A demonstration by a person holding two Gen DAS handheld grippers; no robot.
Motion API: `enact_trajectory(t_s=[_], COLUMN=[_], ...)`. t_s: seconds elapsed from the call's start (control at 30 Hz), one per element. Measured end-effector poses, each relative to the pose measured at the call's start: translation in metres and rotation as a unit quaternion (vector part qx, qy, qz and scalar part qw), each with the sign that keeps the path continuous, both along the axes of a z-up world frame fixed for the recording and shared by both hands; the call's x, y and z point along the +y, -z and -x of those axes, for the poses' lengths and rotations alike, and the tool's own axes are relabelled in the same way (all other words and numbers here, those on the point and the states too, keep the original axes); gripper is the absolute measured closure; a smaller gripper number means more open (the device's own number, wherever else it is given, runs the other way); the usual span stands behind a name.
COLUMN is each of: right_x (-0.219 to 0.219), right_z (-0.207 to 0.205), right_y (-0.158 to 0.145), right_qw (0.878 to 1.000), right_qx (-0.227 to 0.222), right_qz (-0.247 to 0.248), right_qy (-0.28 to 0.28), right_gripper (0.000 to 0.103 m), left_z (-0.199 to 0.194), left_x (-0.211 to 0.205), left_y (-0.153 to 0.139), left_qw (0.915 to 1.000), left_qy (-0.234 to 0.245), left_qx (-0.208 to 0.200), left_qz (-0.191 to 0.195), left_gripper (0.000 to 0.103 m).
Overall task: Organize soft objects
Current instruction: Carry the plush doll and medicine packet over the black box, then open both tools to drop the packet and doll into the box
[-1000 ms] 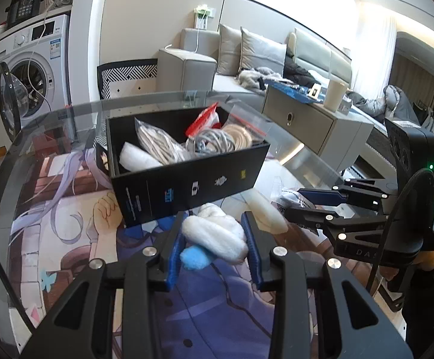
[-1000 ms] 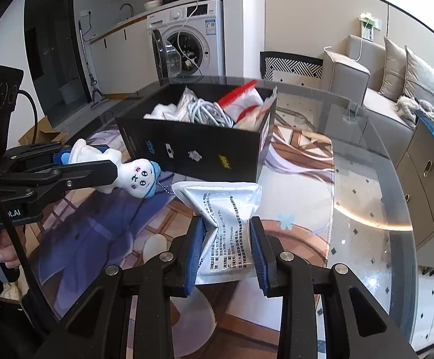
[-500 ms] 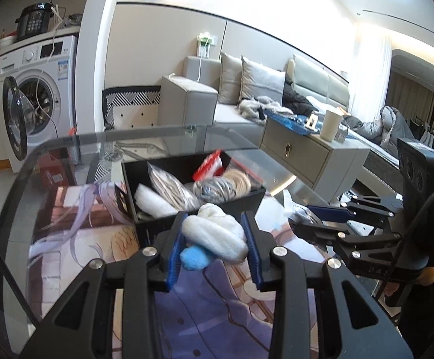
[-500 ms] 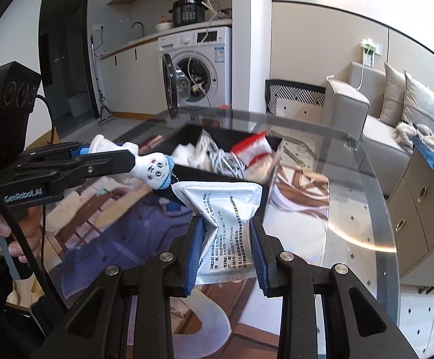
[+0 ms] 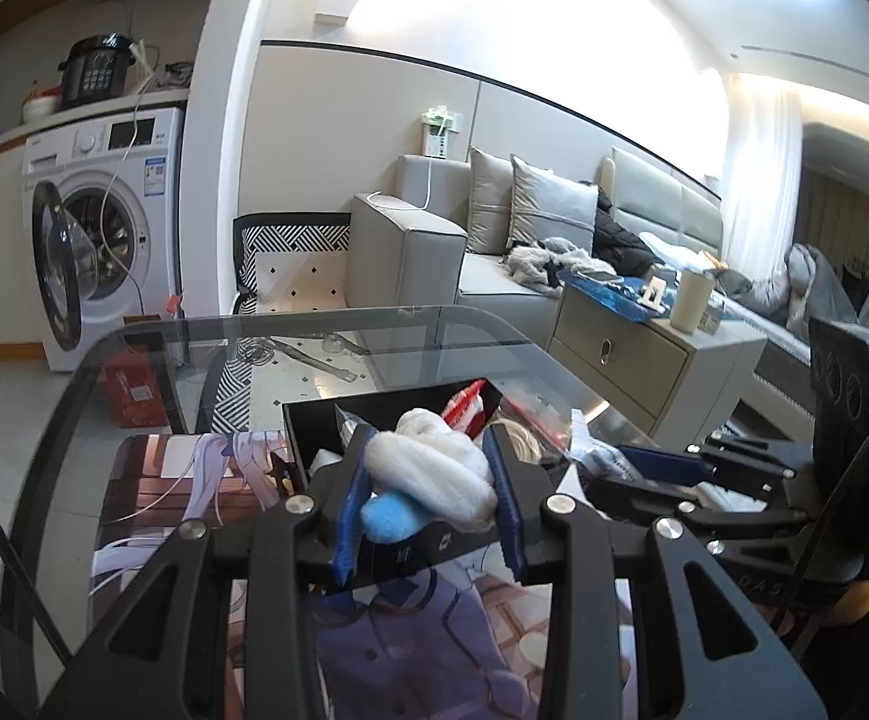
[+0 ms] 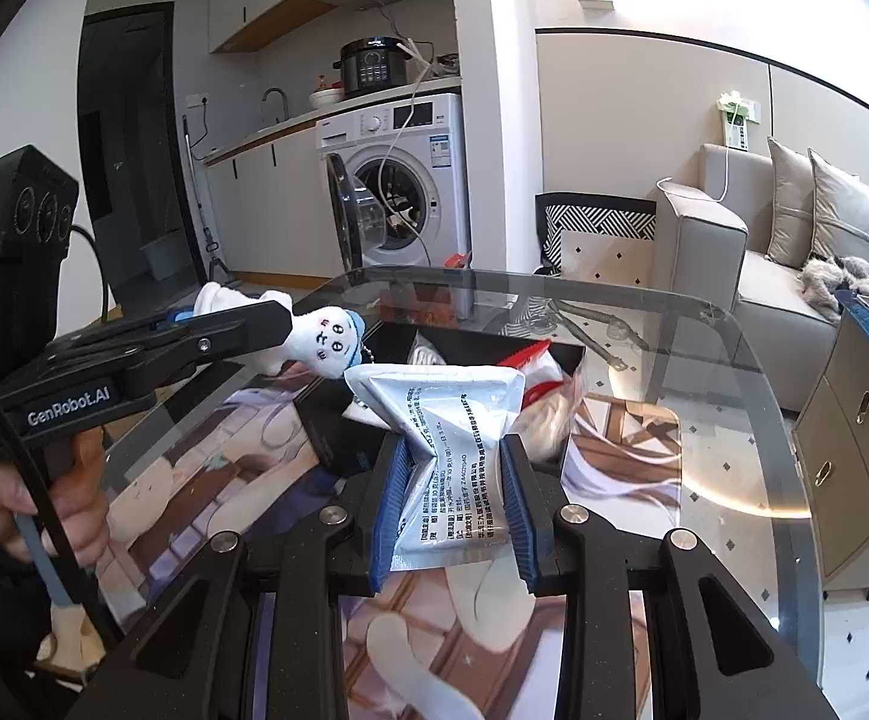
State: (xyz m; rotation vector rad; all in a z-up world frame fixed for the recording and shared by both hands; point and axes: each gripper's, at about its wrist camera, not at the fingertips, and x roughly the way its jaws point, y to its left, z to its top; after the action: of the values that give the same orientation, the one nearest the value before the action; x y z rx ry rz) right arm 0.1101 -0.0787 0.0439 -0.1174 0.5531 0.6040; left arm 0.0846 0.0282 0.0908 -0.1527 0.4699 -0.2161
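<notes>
My left gripper (image 5: pixel 428 504) is shut on a small white plush toy (image 5: pixel 434 471) with a blue cap. It holds the toy in the air above the near edge of the black box (image 5: pixel 308 432). The toy's face shows in the right wrist view (image 6: pixel 326 339). My right gripper (image 6: pixel 452 498) is shut on a silvery printed foil pouch (image 6: pixel 452 426), lifted in front of the same box (image 6: pixel 566 354). The box holds cable bundles and a red-and-white packet (image 6: pixel 527 357). The right gripper appears at the right of the left wrist view (image 5: pixel 668 468).
The box stands on an anime-print mat (image 6: pixel 620 456) on a round glass table (image 6: pixel 752 396). Behind are a washing machine (image 5: pixel 92 228) with its door open, a patterned chair (image 5: pixel 290 264), a grey sofa (image 5: pixel 434 252) and a low cabinet (image 5: pixel 632 354).
Both grippers have risen from low over the mat, with the toy and the pouch in them, and now hang over the box's near side. The box looks lower and smaller.
</notes>
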Motion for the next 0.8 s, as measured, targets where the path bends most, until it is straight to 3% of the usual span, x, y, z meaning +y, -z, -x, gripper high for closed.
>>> enact_trajectory(t_s=[0.23, 0.8], right_x=[0.008, 0.034], right_z=[-0.021, -0.069], right_y=[-0.004, 0.003], right_qw=[1.0, 1.0], right_qx=[0.0, 0.011], right_qz=[-0.017, -0.025], right_qy=[0.006, -0.002], right_gripper=[0.072, 0.071], left_z=[-0.016, -0.054], left_x=[0.008, 0.011], left_y=[0.006, 0.019], left_qw=[0.9993, 0.999], left_qy=[-0.019, -0.041], left_qx=[0.0, 0.008], left_qz=[0.032, 0.018], left_gripper=[0.068, 0.067])
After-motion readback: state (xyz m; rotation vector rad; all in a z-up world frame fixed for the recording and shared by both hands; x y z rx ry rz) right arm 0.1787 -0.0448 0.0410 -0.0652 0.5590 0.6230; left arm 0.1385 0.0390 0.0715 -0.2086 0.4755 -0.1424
